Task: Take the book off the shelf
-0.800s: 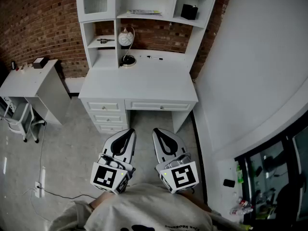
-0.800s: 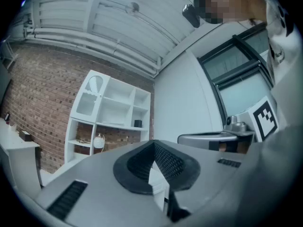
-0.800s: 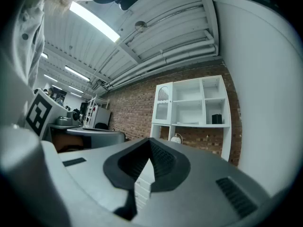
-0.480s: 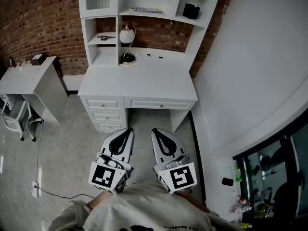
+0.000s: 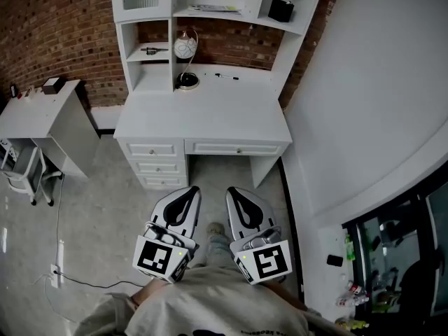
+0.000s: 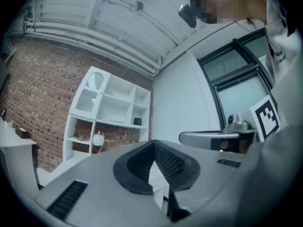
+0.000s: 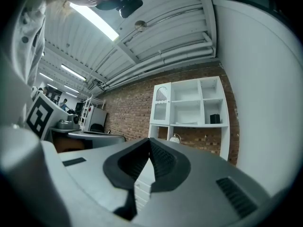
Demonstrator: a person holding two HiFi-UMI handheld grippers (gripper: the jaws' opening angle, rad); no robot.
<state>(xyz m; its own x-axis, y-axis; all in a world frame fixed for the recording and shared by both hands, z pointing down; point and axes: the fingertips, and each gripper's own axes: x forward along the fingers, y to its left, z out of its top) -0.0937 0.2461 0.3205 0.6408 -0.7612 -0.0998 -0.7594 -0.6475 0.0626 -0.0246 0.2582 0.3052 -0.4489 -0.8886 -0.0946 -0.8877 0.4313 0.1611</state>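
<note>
The book lies flat on the upper middle shelf of the white desk hutch, far ahead of me. It also shows as a thin strip in the right gripper view, the book. My left gripper and right gripper hang side by side close to my body, over the floor in front of the desk. Both are shut with nothing between the jaws, as seen at the left gripper and the right gripper. Neither is near the shelf.
A black box stands in the upper right cubby and a globe lamp under the shelf. Drawers fill the desk's left front. A small white side table stands left, a white wall right. My shoe shows between the grippers.
The view has shifted a little toward the desk and my shoe has come into sight between the grippers. Both grippers stay shut and side by side.
</note>
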